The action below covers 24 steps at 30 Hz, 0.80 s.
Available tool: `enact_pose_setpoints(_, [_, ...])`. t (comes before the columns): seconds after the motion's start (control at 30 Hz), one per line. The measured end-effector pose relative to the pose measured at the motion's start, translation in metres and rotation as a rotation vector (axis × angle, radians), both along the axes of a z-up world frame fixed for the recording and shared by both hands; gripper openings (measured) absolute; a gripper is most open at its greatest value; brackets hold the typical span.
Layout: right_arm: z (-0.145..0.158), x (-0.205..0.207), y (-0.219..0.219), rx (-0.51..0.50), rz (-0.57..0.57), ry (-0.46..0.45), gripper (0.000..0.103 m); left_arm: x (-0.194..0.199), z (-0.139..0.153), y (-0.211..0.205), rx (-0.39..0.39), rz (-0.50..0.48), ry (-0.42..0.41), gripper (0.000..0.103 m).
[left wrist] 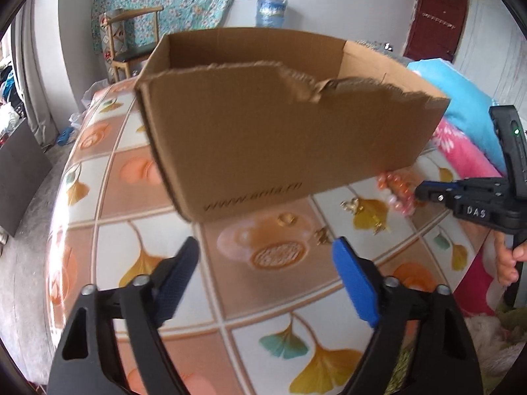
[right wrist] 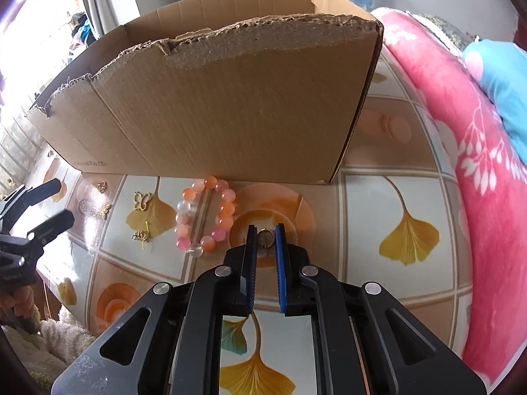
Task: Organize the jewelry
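Hovering at the left, the left gripper [left wrist: 265, 260] tilts down toward the desk [left wrist: 138, 230], its fingers [left wrist: 179, 270] spread wide with nothing between them; only the ginkgo-leaf desk cover shows in the gap. Small gold charms [right wrist: 142, 200] lie on the cover just ahead of it, near the foot of the cardboard box [right wrist: 230, 98], whose torn upper edge faces both cameras. Right of the charms rests the bead bracelet [right wrist: 206, 217], a ring of orange, pink and milky beads lying flat, just in front of the box wall. Further right, the right gripper [right wrist: 265, 235] points steeply down at the desk, its blue-padded fingers [right wrist: 280, 243] drawn narrow around a small gold ring [right wrist: 265, 237] at their tips; the pads appear to pinch it. In the left wrist view part of a hand [left wrist: 509, 260] grips that gripper's handle at the right edge. A pink floral blanket [right wrist: 461, 131] lies past the desk's right side.
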State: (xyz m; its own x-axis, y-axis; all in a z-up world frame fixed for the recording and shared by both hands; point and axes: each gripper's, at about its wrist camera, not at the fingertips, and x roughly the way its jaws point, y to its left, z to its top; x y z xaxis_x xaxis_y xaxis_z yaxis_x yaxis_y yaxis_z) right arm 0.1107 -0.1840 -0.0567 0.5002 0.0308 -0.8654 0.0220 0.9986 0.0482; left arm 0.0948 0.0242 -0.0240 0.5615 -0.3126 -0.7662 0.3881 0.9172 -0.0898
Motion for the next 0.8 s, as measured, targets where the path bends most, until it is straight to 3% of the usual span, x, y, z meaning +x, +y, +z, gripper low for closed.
enact_pose_setpoints(0.37, [-0.001,0.001,-0.005,0.010,-0.003,-0.002,0.009,0.021,-0.004,-0.020,-0.018,-0.038,0.000,0.021])
enact_pose_setpoints(0.8, [0.000,0.004,-0.008,0.017,-0.008,-0.003,0.009,0.025,-0.014,-0.031,0.050,-0.033,0.010,0.017])
